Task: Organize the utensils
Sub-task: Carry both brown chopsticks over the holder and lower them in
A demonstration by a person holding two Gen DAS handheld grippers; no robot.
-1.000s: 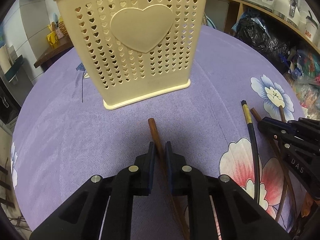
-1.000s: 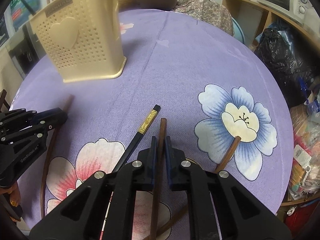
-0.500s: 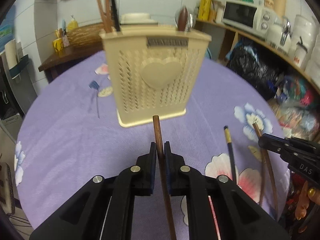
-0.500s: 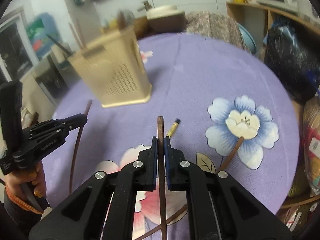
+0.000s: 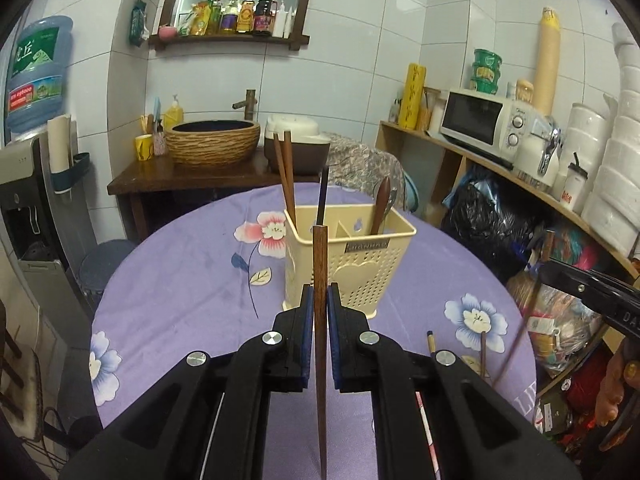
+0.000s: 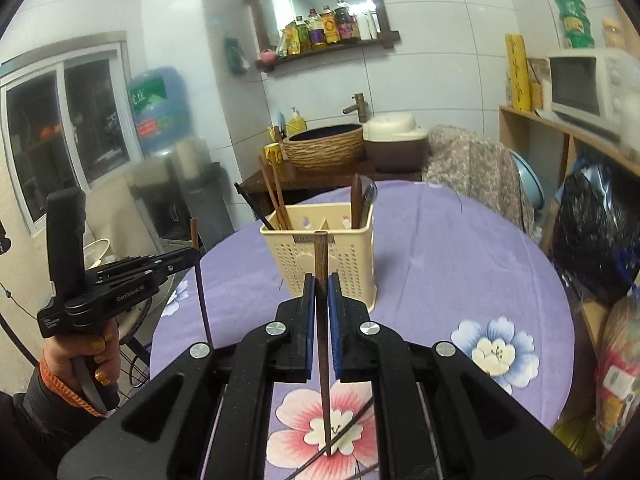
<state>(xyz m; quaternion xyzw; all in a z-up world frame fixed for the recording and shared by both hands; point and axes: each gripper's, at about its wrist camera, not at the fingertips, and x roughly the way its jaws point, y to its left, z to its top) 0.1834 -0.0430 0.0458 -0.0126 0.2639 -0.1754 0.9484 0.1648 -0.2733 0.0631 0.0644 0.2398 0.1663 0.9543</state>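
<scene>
1. Left wrist view: the left gripper [image 5: 319, 312] at lower centre has its jaws clamped tight on a dark brown wooden chopstick [image 5: 320, 280], raised above the round, purple floral-clothed worktop [image 5: 180, 280].
2. Right wrist view: the right gripper [image 6: 319, 304] likewise grips a second brown wooden chopstick [image 6: 322, 264].
3. The cream perforated plastic utensil holder [image 6: 320, 264] stands mid-frame, utensils inside.

Dim, cool indoor light, strong fisheye bending at edges, right view's background seemingly motion-blurred.
</scene>
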